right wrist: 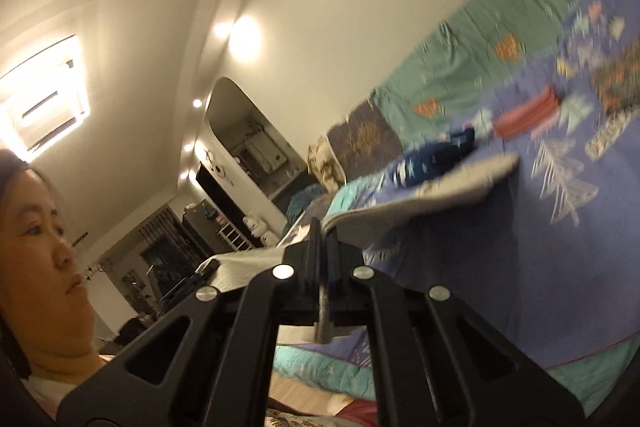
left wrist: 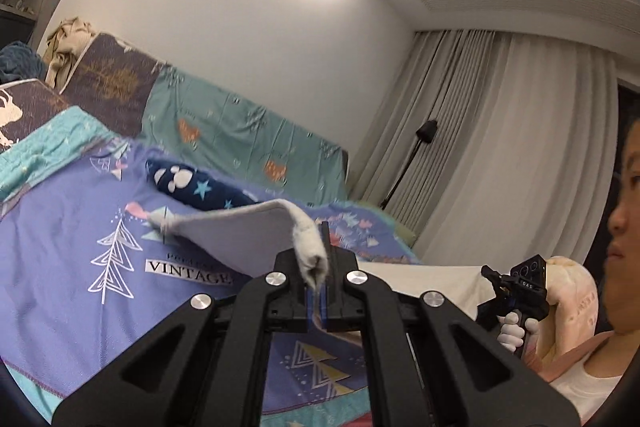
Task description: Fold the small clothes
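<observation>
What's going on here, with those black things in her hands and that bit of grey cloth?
A person is folding small clothes on a bed, holding a clamp-like tool in each hand. The left tool is shut on one edge of a small grey garment, and the right tool is shut on another edge, so the cloth hangs lifted between them above the purple bedspread. A dark blue star-print piece lies on the bed behind it.

1. The wall (left wrist: pixel 248 27) is plain and white, with bright spots of light at 12 o'clock.
2. Long pale curtains (left wrist: pixel 500 147) hang at 3 o'clock.
3. A black floor lamp (left wrist: pixel 416 155) stands beside the curtains.
4. A big ceiling light (right wrist: pixel 44 95) glows at 9 o'clock.
5. An arched nook with shelves (right wrist: pixel 248 143) sits near the middle.
</observation>
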`<act>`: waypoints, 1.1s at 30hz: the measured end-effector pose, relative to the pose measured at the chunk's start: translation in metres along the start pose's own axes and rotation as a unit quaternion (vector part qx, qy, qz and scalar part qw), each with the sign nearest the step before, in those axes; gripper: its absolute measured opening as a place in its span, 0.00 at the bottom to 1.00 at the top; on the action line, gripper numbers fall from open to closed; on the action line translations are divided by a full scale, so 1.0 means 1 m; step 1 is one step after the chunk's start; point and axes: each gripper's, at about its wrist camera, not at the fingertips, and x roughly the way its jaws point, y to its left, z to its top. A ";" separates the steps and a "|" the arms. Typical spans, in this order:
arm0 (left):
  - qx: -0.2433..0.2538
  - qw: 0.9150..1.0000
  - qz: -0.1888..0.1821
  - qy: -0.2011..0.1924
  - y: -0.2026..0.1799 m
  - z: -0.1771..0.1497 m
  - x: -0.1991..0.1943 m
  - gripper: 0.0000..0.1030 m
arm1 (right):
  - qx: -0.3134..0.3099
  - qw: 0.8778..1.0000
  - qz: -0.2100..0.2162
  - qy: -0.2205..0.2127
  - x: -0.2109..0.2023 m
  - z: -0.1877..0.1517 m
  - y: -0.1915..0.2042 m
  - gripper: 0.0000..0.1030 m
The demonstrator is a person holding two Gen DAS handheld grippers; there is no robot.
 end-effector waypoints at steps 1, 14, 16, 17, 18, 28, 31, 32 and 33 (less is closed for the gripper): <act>0.010 1.000 0.008 -0.004 -0.004 0.001 -0.003 0.02 | -0.021 1.000 -0.018 -0.012 -0.011 0.003 0.004 0.02; -0.035 0.996 0.053 0.062 0.050 0.003 0.068 0.02 | 0.061 0.995 -0.071 0.039 0.045 0.011 -0.070 0.03; -0.033 0.996 0.056 0.067 0.062 0.013 0.087 0.02 | 0.057 0.994 -0.079 0.042 0.065 0.025 -0.080 0.03; -0.031 0.995 0.060 0.070 0.068 0.018 0.098 0.02 | 0.054 0.994 -0.082 0.045 0.074 0.031 -0.085 0.03; -0.030 0.995 0.066 0.075 0.076 0.025 0.115 0.02 | 0.050 0.994 -0.085 0.049 0.087 0.043 -0.091 0.03; -0.033 0.955 0.226 0.188 0.194 0.011 0.303 0.08 | 0.102 0.944 -0.282 0.140 0.253 0.080 -0.243 0.38; -0.058 0.942 0.235 0.232 0.218 -0.018 0.318 0.17 | 0.131 0.928 -0.308 0.161 0.260 0.052 -0.278 0.37; -0.054 0.941 0.238 0.234 0.220 -0.020 0.316 0.25 | 0.127 0.927 -0.310 0.167 0.259 0.048 -0.282 0.37; -0.049 0.940 0.243 0.235 0.222 -0.022 0.310 0.35 | 0.112 0.925 -0.316 0.176 0.257 0.044 -0.283 0.37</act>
